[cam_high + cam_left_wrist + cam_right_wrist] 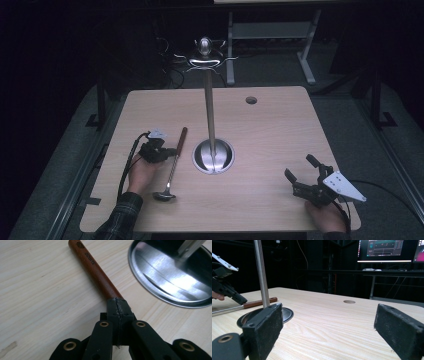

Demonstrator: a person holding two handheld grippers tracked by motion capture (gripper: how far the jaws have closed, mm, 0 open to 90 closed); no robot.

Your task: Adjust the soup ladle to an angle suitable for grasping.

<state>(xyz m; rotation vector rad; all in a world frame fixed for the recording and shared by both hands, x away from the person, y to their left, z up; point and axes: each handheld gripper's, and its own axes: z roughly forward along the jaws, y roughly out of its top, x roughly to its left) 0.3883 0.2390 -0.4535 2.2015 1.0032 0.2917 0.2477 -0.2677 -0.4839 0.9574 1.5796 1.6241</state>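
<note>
1. From the high view I see a pale wooden bench (280, 145) with a metal stand (210, 115) near its middle: a round steel base (213, 156) and an upright pole topped by curled hooks.
2. A ladle (172, 165) lies flat on the bench just beside the base, at its 9 o'clock. The bowl (164, 196) points toward 6 o'clock and the brown wooden handle (182, 137) toward 12.
3. My left claw (169, 152) is clamped on the ladle where the wooden handle meets the metal shaft. In the left gripper view the jaws are pressed together over that joint, and the handle (93, 268) runs away from them across the bench, with the base (172, 277) close at 2 o'clock.
4. My right claw (299, 167) sits at about 4 o'clock from the base, well apart from it, low over the bench. Its jaws are spread wide and hold nothing.
5. In the right gripper view the two pads (265, 326) frame bare bench, with the pole (261, 272), the ladle (249, 304) and my left claw (238, 298) at 10 o'clock.
6. A small round hole (251, 100) marks the bench at 1 o'clock from the base.
</note>
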